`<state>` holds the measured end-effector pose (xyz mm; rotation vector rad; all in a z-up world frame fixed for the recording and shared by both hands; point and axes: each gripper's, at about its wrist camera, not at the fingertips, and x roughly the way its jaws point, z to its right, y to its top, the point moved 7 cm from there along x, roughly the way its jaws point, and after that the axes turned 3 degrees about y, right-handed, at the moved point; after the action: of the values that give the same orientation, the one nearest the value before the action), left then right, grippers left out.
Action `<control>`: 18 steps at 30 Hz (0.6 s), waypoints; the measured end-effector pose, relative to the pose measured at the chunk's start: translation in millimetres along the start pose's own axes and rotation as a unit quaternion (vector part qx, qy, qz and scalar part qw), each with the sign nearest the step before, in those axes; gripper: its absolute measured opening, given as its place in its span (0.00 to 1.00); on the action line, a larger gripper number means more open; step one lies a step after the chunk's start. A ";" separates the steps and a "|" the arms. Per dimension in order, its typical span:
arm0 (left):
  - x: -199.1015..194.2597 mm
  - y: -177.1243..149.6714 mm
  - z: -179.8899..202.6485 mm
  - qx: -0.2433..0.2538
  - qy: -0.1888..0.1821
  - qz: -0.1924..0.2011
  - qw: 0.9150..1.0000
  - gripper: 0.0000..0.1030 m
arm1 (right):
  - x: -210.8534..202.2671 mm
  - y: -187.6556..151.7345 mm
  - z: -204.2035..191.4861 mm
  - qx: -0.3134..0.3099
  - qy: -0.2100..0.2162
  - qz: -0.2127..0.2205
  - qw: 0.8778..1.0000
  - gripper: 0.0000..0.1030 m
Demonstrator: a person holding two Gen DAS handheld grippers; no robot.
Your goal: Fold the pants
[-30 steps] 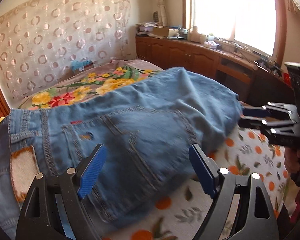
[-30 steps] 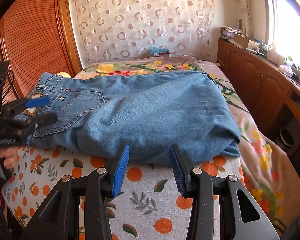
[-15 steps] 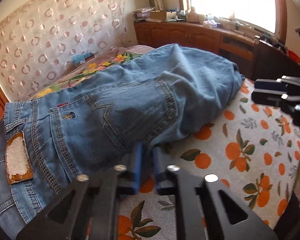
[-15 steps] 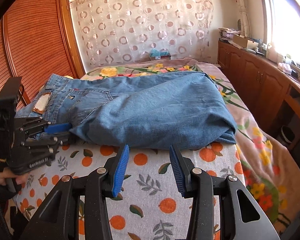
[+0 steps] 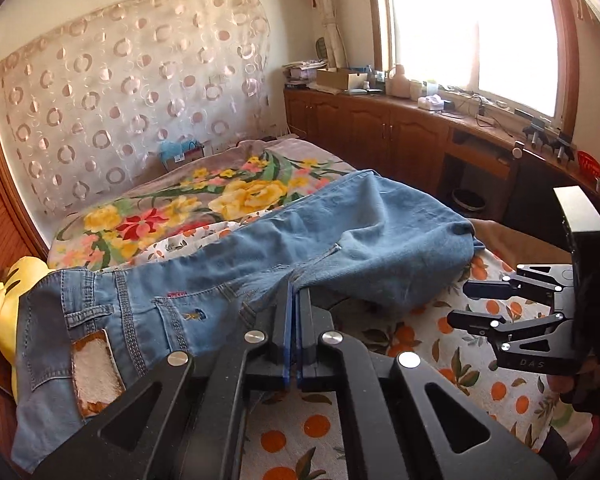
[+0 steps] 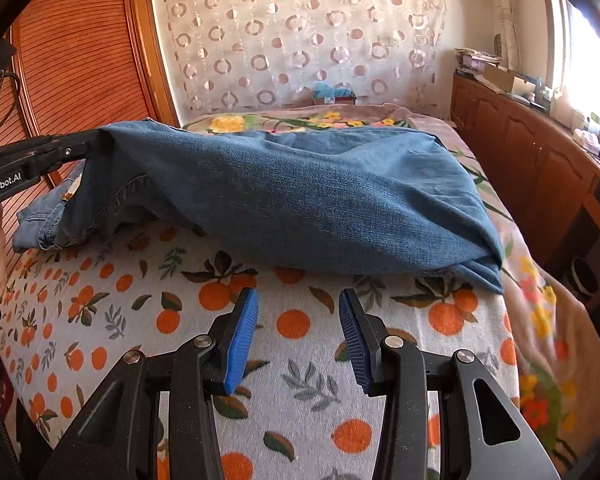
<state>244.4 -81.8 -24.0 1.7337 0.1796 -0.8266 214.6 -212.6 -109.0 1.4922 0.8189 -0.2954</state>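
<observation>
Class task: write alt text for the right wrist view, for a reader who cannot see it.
The left gripper, at left, is shut on an edge of the jeans and holds it above the bed. The rest of the jeans lies across the orange-print sheet. The right gripper is open in the foreground, over the sheet, apart from the jeans.

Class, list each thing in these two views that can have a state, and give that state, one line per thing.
jeans: partly folded, one edge lifted off the bed
left gripper: shut on the jeans
right gripper: open, empty, above the orange-print sheet
</observation>
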 end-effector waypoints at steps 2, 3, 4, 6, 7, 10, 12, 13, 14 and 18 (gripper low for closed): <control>3.8 0.9 -2.3 -0.006 -0.001 -0.003 1.000 0.02 | 8.9 6.3 4.2 -0.002 -0.008 -0.005 1.000 0.42; 5.3 1.3 -3.1 -0.008 -0.003 -0.006 1.000 0.02 | 12.0 9.4 7.3 -0.002 -0.011 -0.008 1.000 0.42; 4.6 1.9 -3.7 -0.009 -0.002 -0.004 1.000 0.02 | 15.1 13.8 10.6 -0.003 -0.014 -0.007 1.000 0.42; -6.0 5.4 -0.3 -0.010 -0.009 0.006 1.000 0.02 | 13.0 25.0 18.7 0.004 -0.022 0.006 1.000 0.42; -13.9 8.0 2.9 -0.009 -0.017 0.011 1.000 0.02 | 9.8 30.2 21.2 0.009 -0.020 0.015 1.000 0.42; -25.4 12.7 4.9 -0.005 -0.025 0.019 0.999 0.02 | -7.5 47.5 28.1 0.026 -0.008 0.044 0.999 0.43; -16.5 7.3 4.5 0.014 -0.009 -0.001 1.000 0.02 | -12.7 51.6 30.8 0.026 -0.014 0.048 0.998 0.42; -10.9 3.6 3.3 0.014 -0.008 -0.015 1.000 0.02 | -14.5 52.0 31.9 0.027 -0.016 0.048 0.998 0.42; -6.6 -1.5 1.2 0.007 -0.017 -0.028 0.999 0.03 | -15.5 50.1 31.8 0.029 -0.016 0.045 0.998 0.42; -15.6 -14.7 -5.2 -0.004 -0.023 -0.024 0.999 0.23 | -14.9 33.7 26.8 0.030 -0.008 0.030 0.999 0.43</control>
<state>227.6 -67.8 -25.6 1.7077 0.1943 -0.8982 233.7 -239.0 -77.1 1.5660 0.7559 -0.2883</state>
